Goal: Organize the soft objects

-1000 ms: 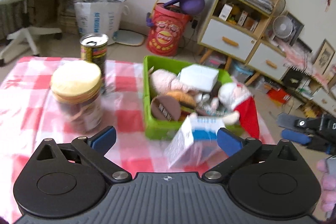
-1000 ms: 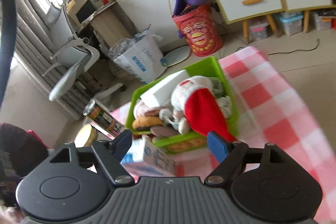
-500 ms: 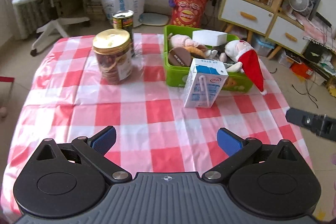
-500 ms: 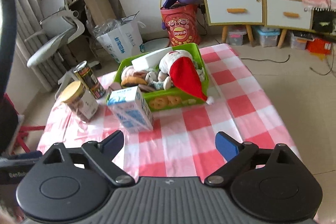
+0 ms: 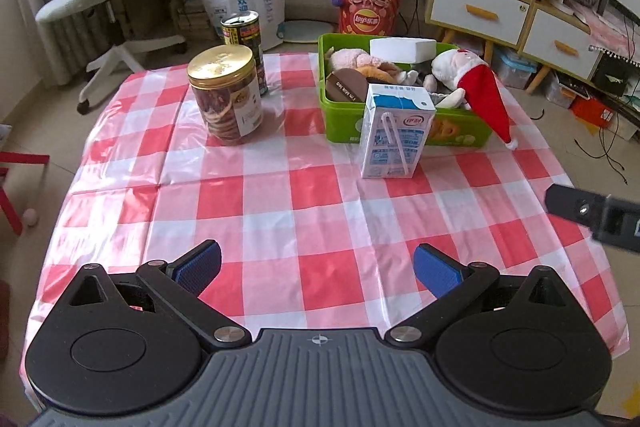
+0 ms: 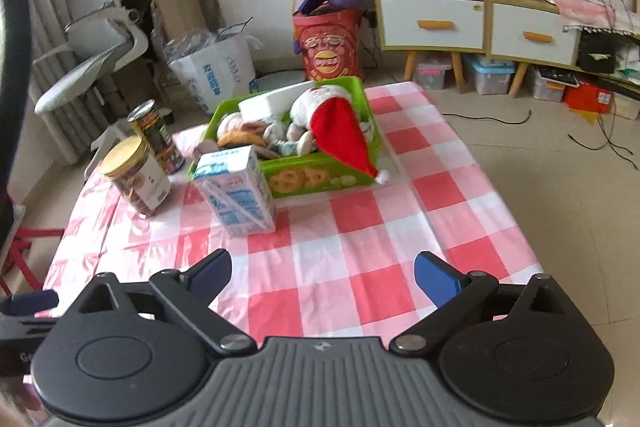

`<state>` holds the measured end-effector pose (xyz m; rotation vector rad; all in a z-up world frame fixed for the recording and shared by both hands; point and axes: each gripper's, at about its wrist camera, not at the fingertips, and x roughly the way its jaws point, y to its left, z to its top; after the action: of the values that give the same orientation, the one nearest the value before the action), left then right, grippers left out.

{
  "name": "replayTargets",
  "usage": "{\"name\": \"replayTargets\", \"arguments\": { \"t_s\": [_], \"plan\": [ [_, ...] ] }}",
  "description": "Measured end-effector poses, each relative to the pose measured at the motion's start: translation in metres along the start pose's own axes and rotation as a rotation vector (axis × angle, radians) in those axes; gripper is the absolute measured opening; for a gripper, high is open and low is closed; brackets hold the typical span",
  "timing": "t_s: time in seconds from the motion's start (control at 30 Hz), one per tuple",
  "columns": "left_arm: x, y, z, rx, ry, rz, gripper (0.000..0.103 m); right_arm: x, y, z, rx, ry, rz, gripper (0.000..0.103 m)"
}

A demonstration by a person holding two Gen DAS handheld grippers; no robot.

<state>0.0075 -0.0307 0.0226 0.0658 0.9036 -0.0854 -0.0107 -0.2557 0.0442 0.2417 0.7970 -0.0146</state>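
Scanning the left wrist view from its left edge, a gold-lidded cookie jar (image 5: 225, 95) is standing on the red-and-white checked tablecloth (image 5: 304, 211) at upper left of centre, with a drink can (image 5: 243, 43) just behind it. Right of centre, a blue-and-white milk carton (image 5: 394, 131) is sitting upright just in front of the green basket (image 5: 404, 129); whether they are touching cannot be told. All three look rigid, so they are probably not meant to be sorted.

The soft things are already lying in the basket, in the upper middle of the frame: a pink plush (image 5: 352, 58), a brown bun-like plush (image 5: 376, 69), a white foam-like block (image 5: 402, 47) resting on top, and a Santa doll (image 5: 456, 67) whose red hat (image 5: 486, 103) is drooping over the basket's front right rim onto the cloth. No soft item is showing loose on the table, so the task is looking essentially finished; at most the hat could be tucked in.

At the bottom of that view the left gripper (image 5: 316, 267) is hovering over bare cloth with its jaws spread wide, holding nothing. In the right wrist view the right gripper (image 6: 322, 273) is doing likewise at bottom centre, jaws apart and empty, well short of the basket.
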Motion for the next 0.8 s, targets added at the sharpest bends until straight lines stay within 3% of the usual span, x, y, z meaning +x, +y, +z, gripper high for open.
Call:
{"name": "replayTargets", "arguments": {
  "t_s": [0.8],
  "plan": [
    [0.0020,-0.0025,-0.0022,0.007,0.006,0.018,0.098,0.0042,0.0053,-0.0064,-0.029,0.023,0.000,0.084]
  ]
}}
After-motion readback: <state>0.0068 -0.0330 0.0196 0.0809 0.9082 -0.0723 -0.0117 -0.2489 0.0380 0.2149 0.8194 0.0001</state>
